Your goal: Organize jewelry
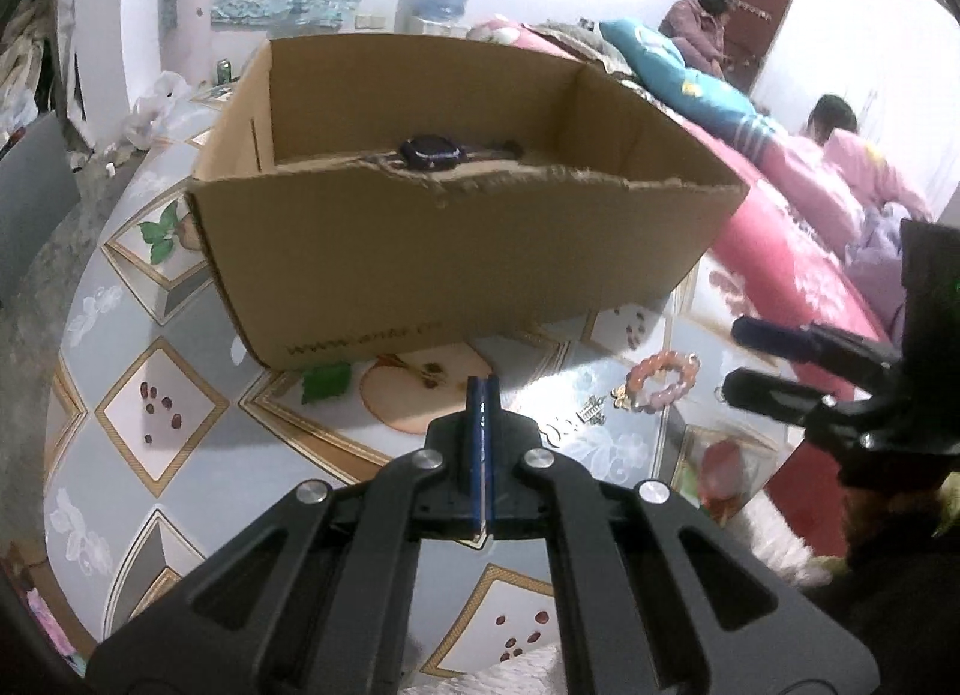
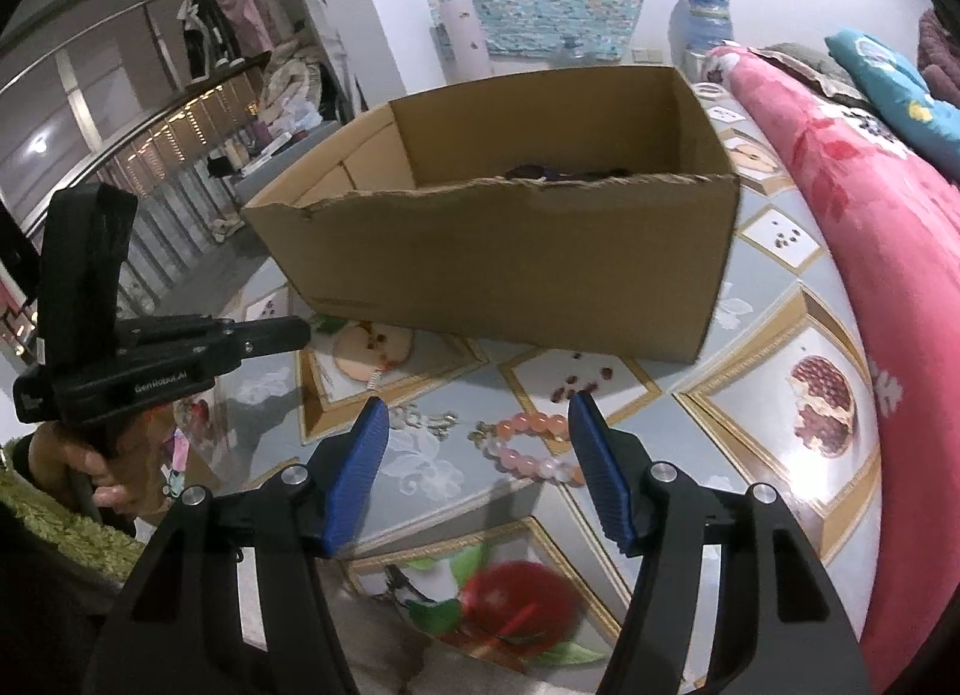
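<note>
Pink and orange beads, strung in a closed loop: bead bracelet (image 2: 531, 446) lying flat on the patterned table (image 2: 774, 329), near its front edge, in front of the cardboard box (image 2: 504, 263) and clear of its near wall. Slightly oval as seen from the right wrist, long axis running roughly from the left gripper's side toward the table's right-hand edge; a ring, so no real heading. Small silver charm pieces (image 2: 420, 416) lying just beside it, toward the left.

Right gripper (image 2: 477, 425) spread wide, pads bracketing the bracelet from above, nothing pinched yet. Left gripper (image 1: 480, 389) pressed together on nothing visible, off to the side.

Probably best done thus: lower until both pads nearly meet the tabletop, take one side of the loop across its bead strand rather than spanning the whole ring, close gently so beads do not roll out, lift straight, clear the torn box rim, release inside beside the dark watch (image 1: 431, 152).
</note>
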{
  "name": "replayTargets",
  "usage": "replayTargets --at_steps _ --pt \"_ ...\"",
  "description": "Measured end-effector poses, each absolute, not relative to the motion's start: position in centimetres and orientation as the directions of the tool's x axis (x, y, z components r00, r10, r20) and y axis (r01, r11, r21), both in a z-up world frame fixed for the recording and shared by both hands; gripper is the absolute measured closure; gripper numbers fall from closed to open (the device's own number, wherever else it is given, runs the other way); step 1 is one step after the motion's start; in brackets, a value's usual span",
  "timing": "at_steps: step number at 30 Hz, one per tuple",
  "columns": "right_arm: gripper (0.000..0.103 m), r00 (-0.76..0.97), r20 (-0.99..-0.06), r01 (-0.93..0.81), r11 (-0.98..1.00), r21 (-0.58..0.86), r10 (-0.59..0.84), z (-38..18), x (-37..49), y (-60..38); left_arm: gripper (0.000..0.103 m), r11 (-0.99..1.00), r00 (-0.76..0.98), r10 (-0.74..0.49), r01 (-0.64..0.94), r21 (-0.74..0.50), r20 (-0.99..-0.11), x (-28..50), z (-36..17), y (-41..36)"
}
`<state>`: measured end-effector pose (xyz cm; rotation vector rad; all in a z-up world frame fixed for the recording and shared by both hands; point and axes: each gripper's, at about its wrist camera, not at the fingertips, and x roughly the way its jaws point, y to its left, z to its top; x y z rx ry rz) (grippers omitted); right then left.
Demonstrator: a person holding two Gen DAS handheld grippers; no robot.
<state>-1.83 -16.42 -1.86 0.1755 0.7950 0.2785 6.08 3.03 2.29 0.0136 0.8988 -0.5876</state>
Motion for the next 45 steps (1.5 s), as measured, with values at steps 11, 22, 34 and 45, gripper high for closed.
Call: replayTargets --at_steps 11,22,34,45 --pt "0.063 0.595 -0.691 -0.386 0.9 0.203 0.411 -3.0 0.9 -10.4 0.103 0.877 0.49 -0.435 0.419 -0.234 -0.755 6.7 0.9 4.1" --pt "0.086 0.54 -0.764 -0.403 0.905 0.133 0.352 -6.0 4.5 -6.2 0.103 0.892 0.503 -0.424 0.377 -0.25 -0.754 7.1 0.5 5.9" --pt "0.098 0.515 -0.799 -0.355 0.926 0.129 0.309 -6.4 5.3 -6.3 0.103 0.883 0.492 -0.446 0.377 -0.279 -0.748 7.4 -0.1 6.9" --pt "0.098 0.544 -0.767 -0.362 0.92 0.151 0.34 -4.9 4.3 -6.5 0.103 0.884 0.525 -0.446 0.385 -0.264 -0.725 6.3 1.3 7.1"
